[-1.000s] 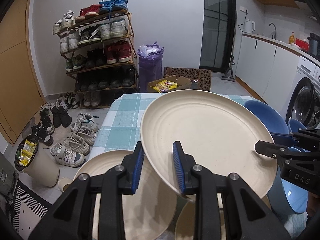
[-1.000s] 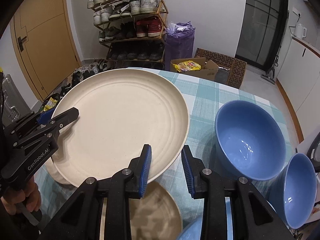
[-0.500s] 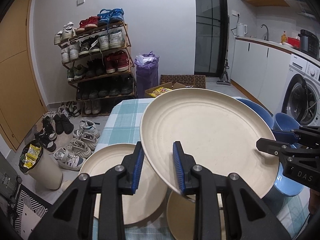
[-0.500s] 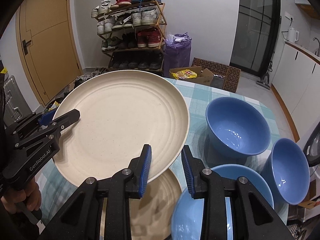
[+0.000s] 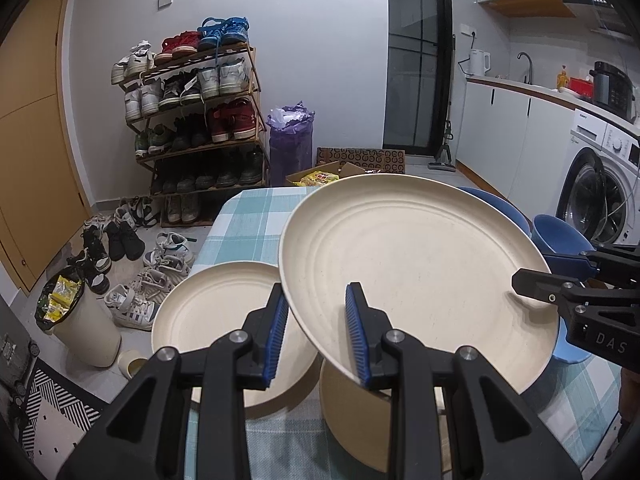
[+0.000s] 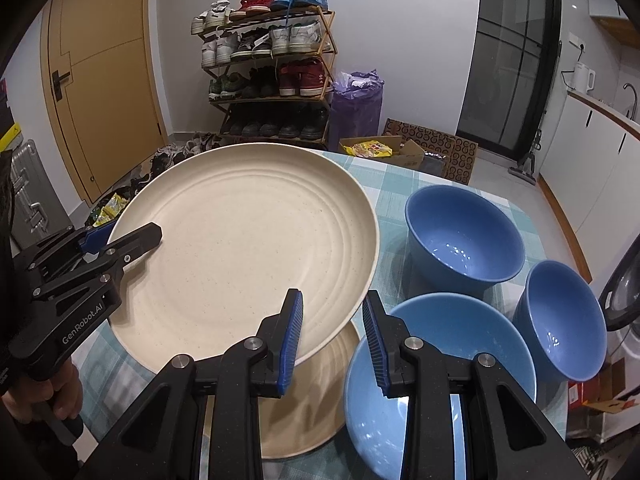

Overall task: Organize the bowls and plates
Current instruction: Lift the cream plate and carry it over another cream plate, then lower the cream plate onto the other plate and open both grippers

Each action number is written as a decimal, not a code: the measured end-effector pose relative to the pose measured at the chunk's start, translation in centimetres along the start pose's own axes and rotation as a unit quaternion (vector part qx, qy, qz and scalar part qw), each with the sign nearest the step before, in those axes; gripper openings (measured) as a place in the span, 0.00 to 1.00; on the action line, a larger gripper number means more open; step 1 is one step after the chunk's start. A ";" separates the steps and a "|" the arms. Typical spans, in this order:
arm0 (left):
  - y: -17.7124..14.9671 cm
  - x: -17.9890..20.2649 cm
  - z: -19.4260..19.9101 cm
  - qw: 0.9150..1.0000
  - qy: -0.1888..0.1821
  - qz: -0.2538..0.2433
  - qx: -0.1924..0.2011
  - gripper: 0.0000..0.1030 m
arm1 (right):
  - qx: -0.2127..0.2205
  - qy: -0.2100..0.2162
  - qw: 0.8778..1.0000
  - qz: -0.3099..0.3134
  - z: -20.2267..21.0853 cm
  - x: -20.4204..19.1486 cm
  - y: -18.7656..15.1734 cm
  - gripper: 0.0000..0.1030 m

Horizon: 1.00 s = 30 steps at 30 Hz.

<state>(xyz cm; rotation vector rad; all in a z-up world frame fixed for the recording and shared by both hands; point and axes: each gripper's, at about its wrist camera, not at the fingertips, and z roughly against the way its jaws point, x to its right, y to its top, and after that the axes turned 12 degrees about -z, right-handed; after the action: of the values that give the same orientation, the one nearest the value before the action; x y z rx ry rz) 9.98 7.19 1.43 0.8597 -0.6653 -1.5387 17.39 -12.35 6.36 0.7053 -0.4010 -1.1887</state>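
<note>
Both grippers hold one cream plate above the checked table.

The left gripper pinches the plate's left rim and the right gripper pinches its right rim, lifted and tilted. Two more plates lie underneath; three blue bowls sit to the right on the table.

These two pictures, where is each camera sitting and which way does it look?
Left wrist view: rides on the left hand-held gripper, looking along its fingers at the big cream plate it clamps; the right hand-held gripper shows opposite.
Right wrist view: rides on the right hand-held gripper, facing the same plate and three blue bowls; a hand shows.
Shared: plate, checked tablecloth, shoe rack.
</note>
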 end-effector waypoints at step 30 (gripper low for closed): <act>-4.7 1.3 -1.2 0.999 -0.018 0.000 -0.026 0.27 | -0.012 -0.007 1.000 -0.006 -1.2 0.2 -5.1 0.30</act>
<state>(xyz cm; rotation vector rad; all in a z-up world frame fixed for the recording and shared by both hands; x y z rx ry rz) 8.27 6.62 -3.28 0.7946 -0.6476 -1.5677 14.67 -13.24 1.95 0.6799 -0.3932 -1.2087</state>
